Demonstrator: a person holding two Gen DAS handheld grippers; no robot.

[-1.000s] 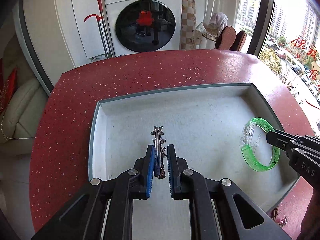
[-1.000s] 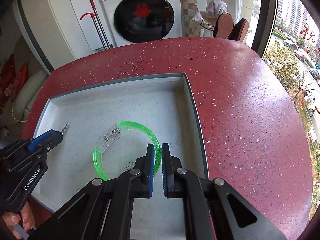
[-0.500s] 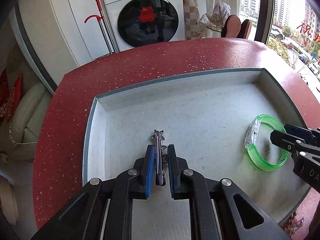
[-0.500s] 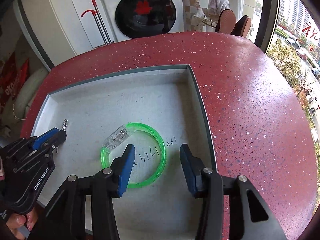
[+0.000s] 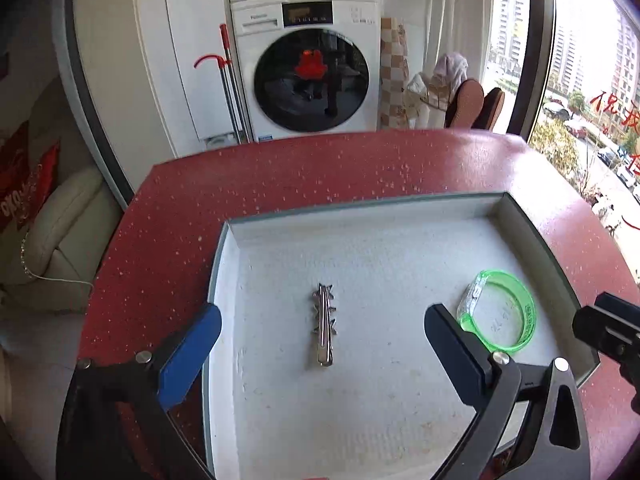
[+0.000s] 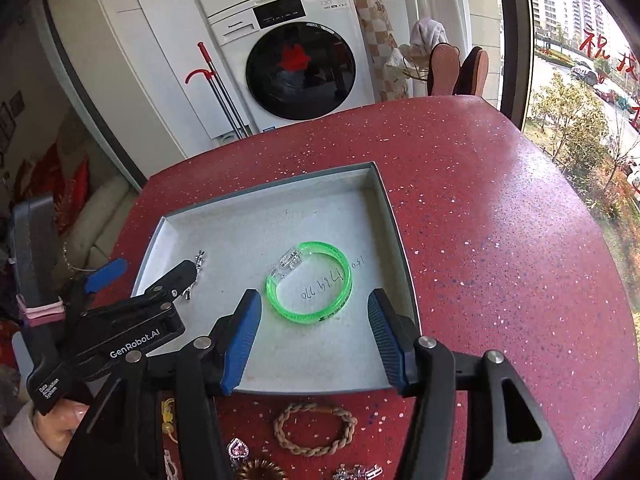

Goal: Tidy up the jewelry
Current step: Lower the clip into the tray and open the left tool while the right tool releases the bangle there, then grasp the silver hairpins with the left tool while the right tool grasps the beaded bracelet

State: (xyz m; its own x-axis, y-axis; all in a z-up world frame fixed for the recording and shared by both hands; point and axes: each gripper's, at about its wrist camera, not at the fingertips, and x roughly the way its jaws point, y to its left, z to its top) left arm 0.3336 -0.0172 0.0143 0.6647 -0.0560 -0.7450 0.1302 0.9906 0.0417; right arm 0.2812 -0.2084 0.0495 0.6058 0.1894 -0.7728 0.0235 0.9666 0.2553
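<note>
Black left tool (image 5: 322,344) just opened, straddling hair clip (image 5: 324,325).

Both cameras sit on the grippers and look forward and steeply down, along the fingers, at the red table (image 5: 320,168). The left wrist view is close above the grey tray (image 5: 360,205), with the washing machine (image 5: 308,68) at 12 o'clock. The right wrist view is a little further back; its tray (image 6: 384,196) lies toward 11 o'clock. Both views share the tray, the green bracelet (image 5: 516,312) (image 6: 340,264) and the washing machine (image 6: 296,60).
</note>
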